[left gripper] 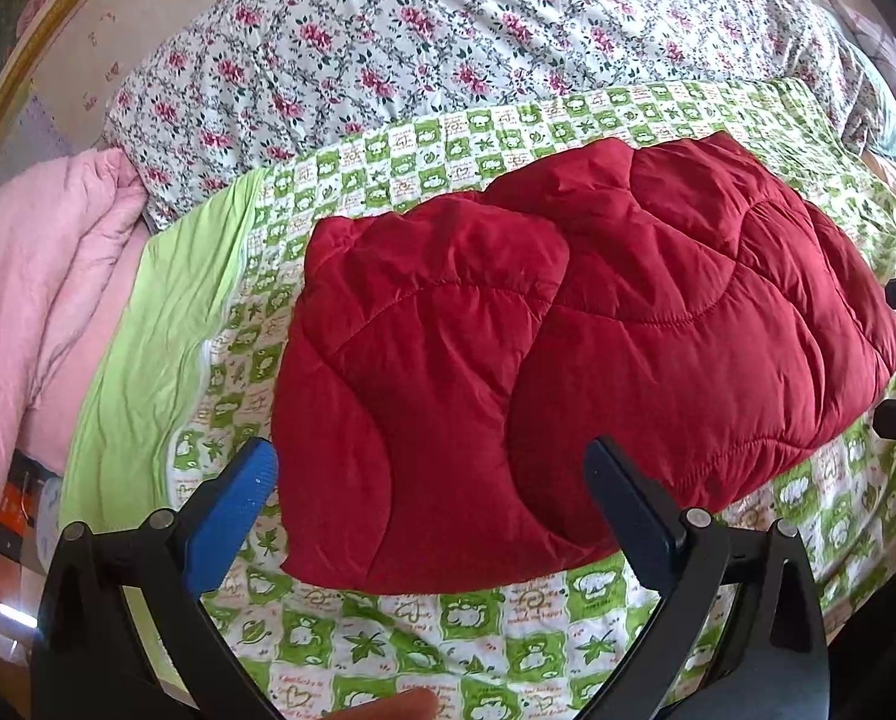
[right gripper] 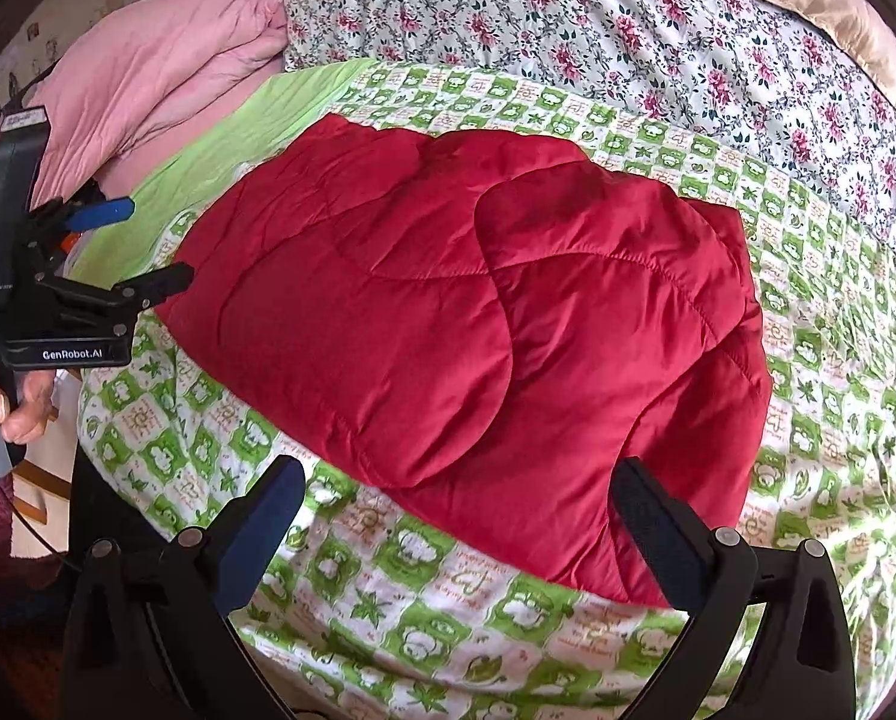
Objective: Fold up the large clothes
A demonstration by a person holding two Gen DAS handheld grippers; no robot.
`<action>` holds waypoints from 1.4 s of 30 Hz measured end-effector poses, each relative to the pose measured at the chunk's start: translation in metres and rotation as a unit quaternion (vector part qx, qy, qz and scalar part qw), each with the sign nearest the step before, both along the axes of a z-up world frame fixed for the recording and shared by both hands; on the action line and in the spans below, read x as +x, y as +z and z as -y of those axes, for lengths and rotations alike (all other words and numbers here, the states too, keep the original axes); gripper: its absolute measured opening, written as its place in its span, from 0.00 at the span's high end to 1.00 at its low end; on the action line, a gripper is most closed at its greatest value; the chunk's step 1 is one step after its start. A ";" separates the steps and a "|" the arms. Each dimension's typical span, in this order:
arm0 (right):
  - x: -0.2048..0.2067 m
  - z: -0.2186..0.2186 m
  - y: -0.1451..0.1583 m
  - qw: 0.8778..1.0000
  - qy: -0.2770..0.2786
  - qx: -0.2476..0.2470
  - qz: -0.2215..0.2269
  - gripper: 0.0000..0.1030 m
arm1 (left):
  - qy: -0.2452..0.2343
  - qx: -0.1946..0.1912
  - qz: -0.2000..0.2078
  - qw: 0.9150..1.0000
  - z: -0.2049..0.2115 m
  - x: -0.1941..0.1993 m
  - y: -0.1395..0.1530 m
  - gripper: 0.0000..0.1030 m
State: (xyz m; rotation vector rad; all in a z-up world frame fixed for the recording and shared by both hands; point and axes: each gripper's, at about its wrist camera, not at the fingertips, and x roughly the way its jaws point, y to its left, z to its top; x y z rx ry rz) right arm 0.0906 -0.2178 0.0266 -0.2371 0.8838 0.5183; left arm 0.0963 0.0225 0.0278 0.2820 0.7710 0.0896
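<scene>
Red quilted jacket point(left gripper: 568, 348) seemingly folded, fingers point(left gripper: 231, 516) spread

Location: a bedroom in a private home. Evidence: a bed spread with a green-and-white checked cartoon-print sheet point(left gripper: 448, 618); a floral-print quilt point(left gripper: 423, 42) bunched along its far side; a folded pink duvet point(right gripper: 165, 60) near one end; a gilt-framed flower picture point(left gripper: 21, 30) leaning beside the bed
</scene>
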 end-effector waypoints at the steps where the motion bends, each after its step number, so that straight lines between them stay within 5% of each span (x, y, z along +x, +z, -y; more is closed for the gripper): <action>1: 0.002 0.000 0.000 1.000 0.000 0.001 -0.001 0.00 | 0.000 0.000 -0.001 1.000 0.000 0.002 -0.001 0.01; 42: 0.044 -0.003 0.005 1.000 0.005 -0.010 -0.004 0.00 | -0.005 -0.007 -0.008 1.000 0.005 0.035 0.001 0.01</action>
